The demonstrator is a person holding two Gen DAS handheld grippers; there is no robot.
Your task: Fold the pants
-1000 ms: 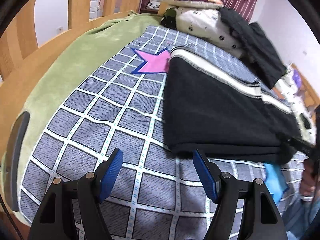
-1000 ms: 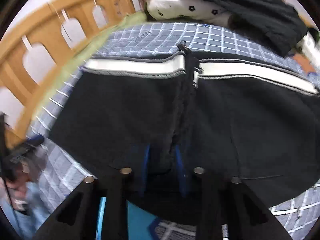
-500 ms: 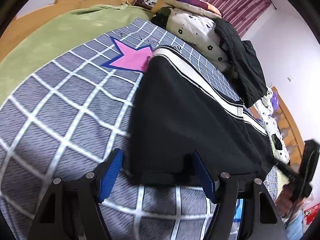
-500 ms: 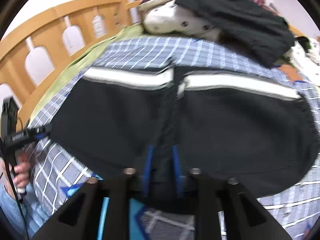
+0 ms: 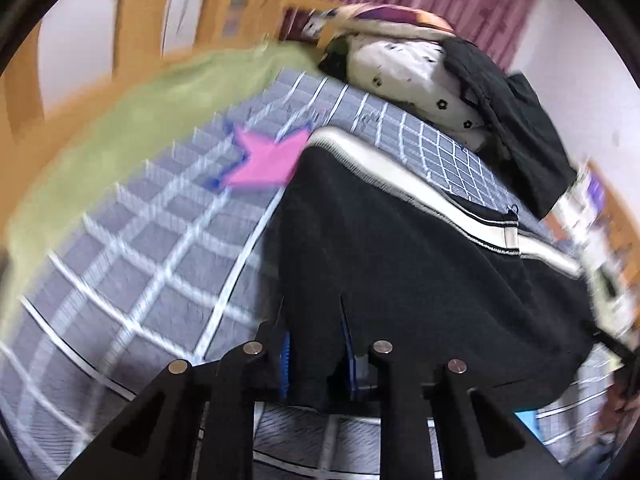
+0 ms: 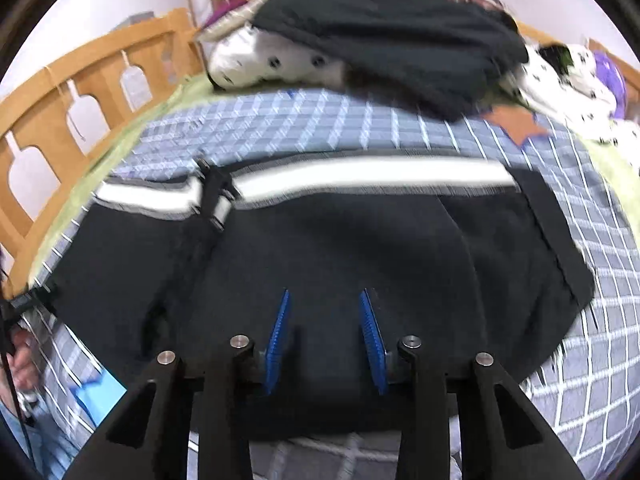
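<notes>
- Black fleece pants (image 6: 340, 248) with a white waistband stripe are lying spread on the grey checked bedspread (image 5: 152, 264).
- Left gripper (image 5: 316, 354) is pinching their hem at 6 o'clock.
- Right gripper (image 6: 326, 340) is hovering parted, gripping nothing.

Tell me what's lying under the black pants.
The black pants lie on a blue-gray checked bedspread; a pink star on it shows beside them. Whatever the pattern does beneath the pants is covered.
</notes>
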